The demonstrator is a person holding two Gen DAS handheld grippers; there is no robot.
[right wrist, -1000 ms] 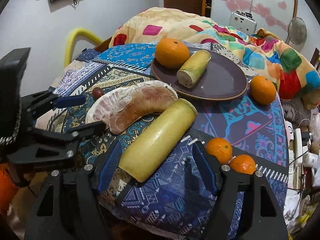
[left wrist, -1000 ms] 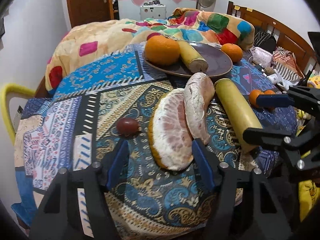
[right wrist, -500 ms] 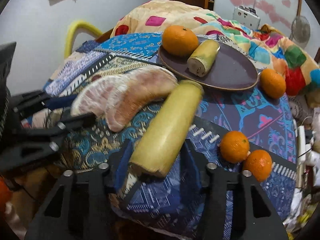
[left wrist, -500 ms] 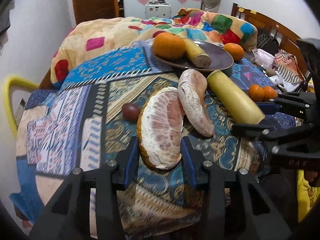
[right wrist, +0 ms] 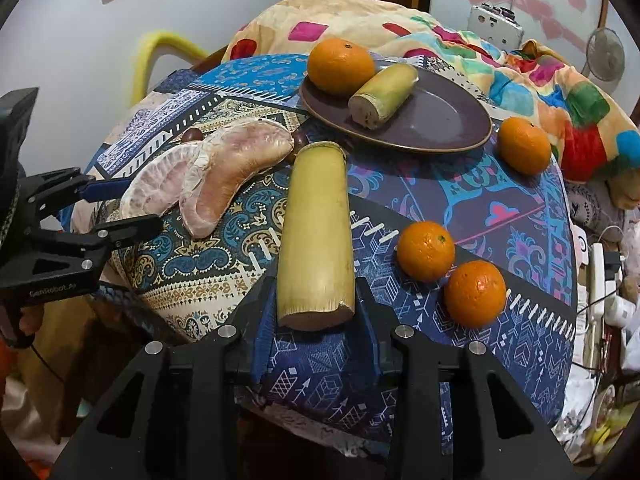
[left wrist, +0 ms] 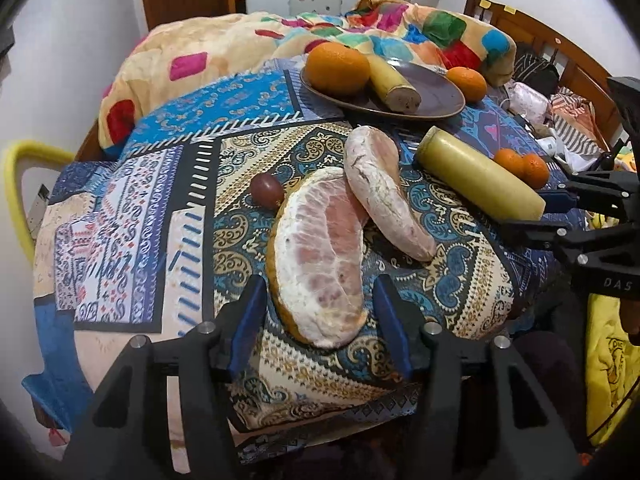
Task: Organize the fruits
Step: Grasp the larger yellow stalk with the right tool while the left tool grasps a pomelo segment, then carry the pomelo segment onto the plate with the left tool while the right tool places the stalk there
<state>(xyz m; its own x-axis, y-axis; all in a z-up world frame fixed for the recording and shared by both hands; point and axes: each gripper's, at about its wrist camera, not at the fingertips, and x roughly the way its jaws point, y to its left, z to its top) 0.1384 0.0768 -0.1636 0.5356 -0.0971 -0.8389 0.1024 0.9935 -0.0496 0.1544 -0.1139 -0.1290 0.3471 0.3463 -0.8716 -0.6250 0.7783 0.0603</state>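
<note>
My left gripper (left wrist: 320, 312) has its jaws around the near end of a peeled pomelo segment (left wrist: 320, 256) on the patterned cloth, pads touching or nearly touching its sides. A second pomelo segment (left wrist: 384, 192) leans beside it. My right gripper (right wrist: 316, 320) has its jaws closed on the near end of a long yellow sugarcane piece (right wrist: 316, 232). A brown plate (right wrist: 440, 120) at the back holds an orange (right wrist: 340, 66) and a short cane piece (right wrist: 382, 96).
Three loose oranges (right wrist: 426, 250) (right wrist: 474, 294) (right wrist: 524, 146) lie right of the cane. A dark grape (left wrist: 266, 196) sits left of the pomelo. A colourful quilt (left wrist: 240, 52) lies behind the table; the table edge is just below both grippers.
Both grippers moved in around their fruit. The right jaws closed onto the cane end, turning it straight. The left jaws narrowed around the near pomelo segment.
</note>
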